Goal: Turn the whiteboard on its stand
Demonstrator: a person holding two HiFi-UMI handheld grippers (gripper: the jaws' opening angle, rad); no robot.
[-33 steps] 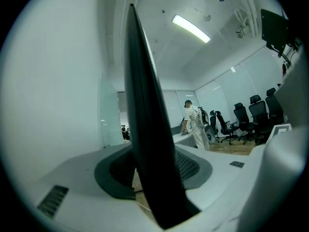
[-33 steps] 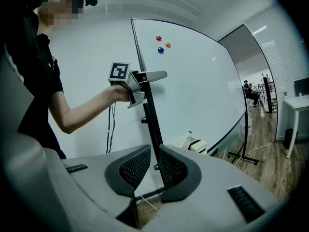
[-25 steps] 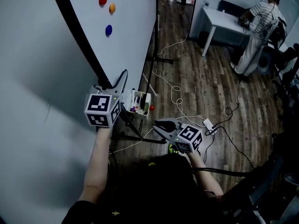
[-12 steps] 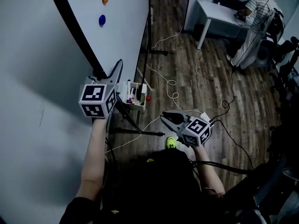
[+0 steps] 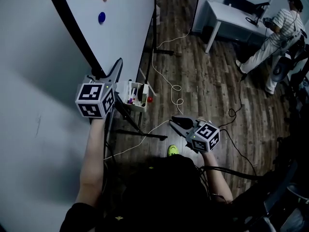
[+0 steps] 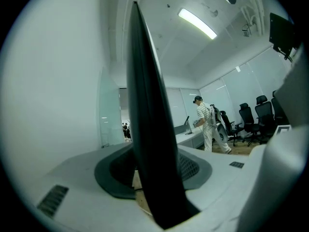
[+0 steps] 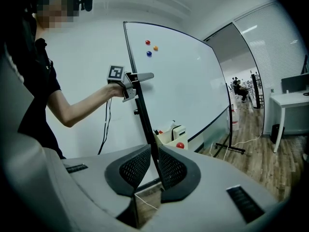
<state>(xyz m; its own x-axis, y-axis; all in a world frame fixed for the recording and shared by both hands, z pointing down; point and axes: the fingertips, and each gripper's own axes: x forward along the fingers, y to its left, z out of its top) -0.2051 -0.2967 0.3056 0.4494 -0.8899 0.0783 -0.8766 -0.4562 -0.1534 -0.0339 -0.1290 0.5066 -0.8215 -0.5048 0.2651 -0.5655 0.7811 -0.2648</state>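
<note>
The left gripper [image 5: 116,71], arm [image 5: 93,153] straight toward twelve o'clock, clamps the whiteboard [image 5: 126,23] edge; the right gripper [image 5: 177,123] (jaws barely parted, empty) sits at its four o'clock.

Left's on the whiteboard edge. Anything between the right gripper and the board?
Nothing visible. The right gripper hangs free in open air facing the whiteboard; only the board's own stand post and the marker tray lie ahead. The left gripper clamps the dark edge.

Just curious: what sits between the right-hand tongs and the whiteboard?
In the head view: a white pen box by the stand, then floor crossed by a white cable.
</note>
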